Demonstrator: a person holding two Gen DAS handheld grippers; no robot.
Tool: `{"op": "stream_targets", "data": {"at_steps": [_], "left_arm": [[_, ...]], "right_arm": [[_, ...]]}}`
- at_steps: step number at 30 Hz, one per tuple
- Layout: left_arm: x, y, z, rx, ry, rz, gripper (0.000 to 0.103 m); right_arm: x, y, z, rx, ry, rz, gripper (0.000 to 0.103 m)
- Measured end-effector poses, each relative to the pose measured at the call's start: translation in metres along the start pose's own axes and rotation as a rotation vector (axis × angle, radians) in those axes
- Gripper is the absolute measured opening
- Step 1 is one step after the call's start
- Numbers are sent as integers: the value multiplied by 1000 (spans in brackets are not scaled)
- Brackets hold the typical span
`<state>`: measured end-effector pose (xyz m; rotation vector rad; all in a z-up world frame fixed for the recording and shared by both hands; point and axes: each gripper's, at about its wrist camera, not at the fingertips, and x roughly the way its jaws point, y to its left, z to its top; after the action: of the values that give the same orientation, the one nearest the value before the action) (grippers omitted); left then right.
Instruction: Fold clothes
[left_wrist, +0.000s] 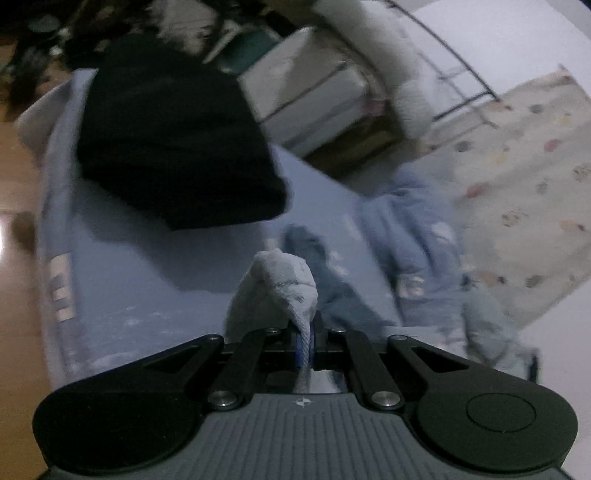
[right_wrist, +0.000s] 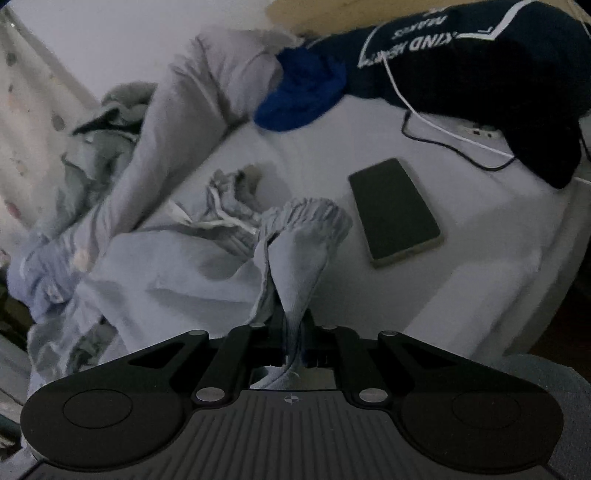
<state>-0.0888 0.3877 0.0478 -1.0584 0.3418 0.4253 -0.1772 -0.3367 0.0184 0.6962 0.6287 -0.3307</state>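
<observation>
A pale blue garment (right_wrist: 177, 266) lies crumpled on the bed. My right gripper (right_wrist: 293, 328) is shut on its gathered elastic edge (right_wrist: 306, 221), which bunches up just ahead of the jaws. My left gripper (left_wrist: 304, 332) is shut on another bunched part of pale blue cloth (left_wrist: 280, 284), held above the bed sheet (left_wrist: 147, 266). More of the blue garment (left_wrist: 417, 236) trails off to the right in the left wrist view. The fingertips of both grippers are hidden by the cloth.
A black folded garment (left_wrist: 173, 144) lies on the bed ahead of the left gripper. A phone (right_wrist: 395, 212), white and black cables (right_wrist: 443, 129), a dark navy garment with white lettering (right_wrist: 480, 62) and a bright blue cloth (right_wrist: 303, 96) lie ahead of the right gripper. A spotted blanket (left_wrist: 517, 177) lies at right.
</observation>
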Motion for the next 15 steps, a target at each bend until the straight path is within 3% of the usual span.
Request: {"op": "stream_targets", "data": {"at_steps": [5,10,13,14,15], "left_arm": [[10,14,-3,-8,4,75,6],[19,32,-2,-28,31,140,10],[28,44,0,-20,57,190,24],[26,48,1,-26,60,212,36],[25,56,2,-32,55,232,41]], "right_arm": [[-8,1,3,-39,3,-95,16],[-29,-1,12,-95,-40,-87,22],[-39,4,16,-133,-62,-73,30],[-43,6,17,-145,-70,-68,33],[-45,10,18,-162,-76,-66,35]]}}
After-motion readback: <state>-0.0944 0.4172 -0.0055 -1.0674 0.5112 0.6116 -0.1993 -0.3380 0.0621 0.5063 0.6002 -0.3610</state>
